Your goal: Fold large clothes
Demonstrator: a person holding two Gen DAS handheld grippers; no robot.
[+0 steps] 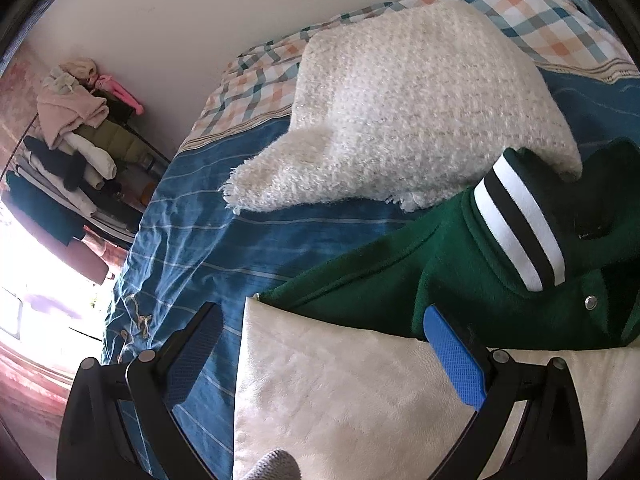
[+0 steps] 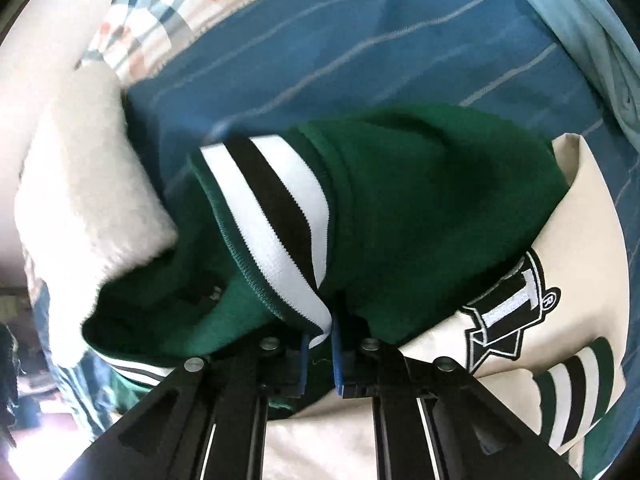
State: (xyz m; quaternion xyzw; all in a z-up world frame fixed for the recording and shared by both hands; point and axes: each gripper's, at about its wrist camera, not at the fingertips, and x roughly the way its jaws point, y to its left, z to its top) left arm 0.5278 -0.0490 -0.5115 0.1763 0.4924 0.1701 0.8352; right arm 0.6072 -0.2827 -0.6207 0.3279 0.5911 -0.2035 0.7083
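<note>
A green varsity jacket (image 1: 400,276) with cream sleeves and a black-and-white striped collar (image 1: 516,224) lies on the blue striped bedspread (image 1: 192,240). My left gripper (image 1: 324,344) is open, its fingers either side of a cream sleeve (image 1: 340,392) by the jacket's left edge. In the right wrist view the jacket (image 2: 420,208) fills the middle. My right gripper (image 2: 320,344) is shut on the jacket at the striped collar (image 2: 276,232). A cream sleeve with a black letter patch (image 2: 508,320) lies to its right.
A fluffy white sweater (image 1: 400,116) lies on the bed beyond the jacket, also in the right wrist view (image 2: 92,184). A checked quilt (image 1: 540,12) is bunched against the wall. A rack piled with clothes (image 1: 76,136) stands past the bed's left end.
</note>
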